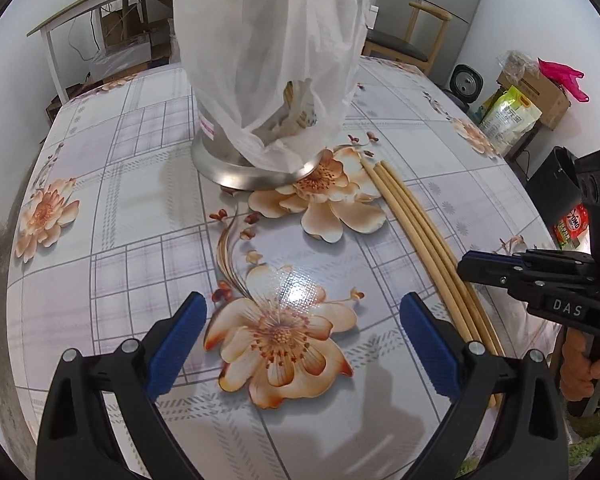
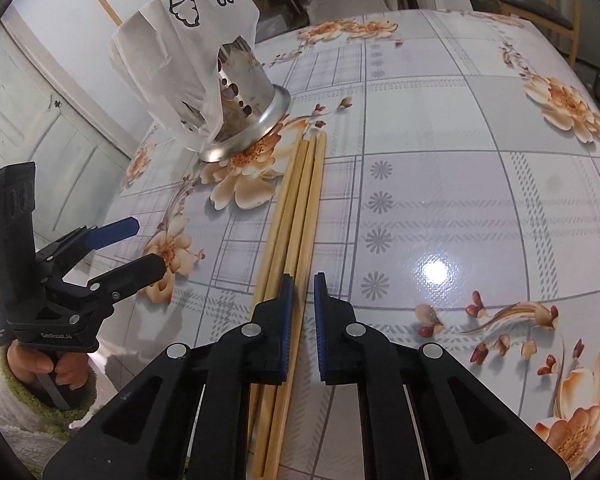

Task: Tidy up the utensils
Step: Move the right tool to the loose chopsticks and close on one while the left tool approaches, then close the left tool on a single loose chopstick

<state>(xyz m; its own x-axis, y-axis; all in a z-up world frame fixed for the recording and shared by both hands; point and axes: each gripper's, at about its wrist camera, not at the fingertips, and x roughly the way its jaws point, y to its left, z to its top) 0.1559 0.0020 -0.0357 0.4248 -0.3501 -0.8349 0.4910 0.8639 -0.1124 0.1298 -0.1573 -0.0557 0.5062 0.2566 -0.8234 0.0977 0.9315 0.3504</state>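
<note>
Right wrist view: right hand-held gripper (image 2: 302, 320) low over the tabletop (image 2: 440, 200), pads nearly together with one chopstick of the bundle between them; contact cannot be told. Chopsticks (image 2: 296, 208) lie side by side, running from near edge toward the far steel utensil holder (image 2: 244, 120), which stands upright under a white plastic bag (image 2: 180, 52). Left hand-held gripper (image 1: 304, 340), jaws wide apart, hovers left of the chopsticks, empty.
</note>
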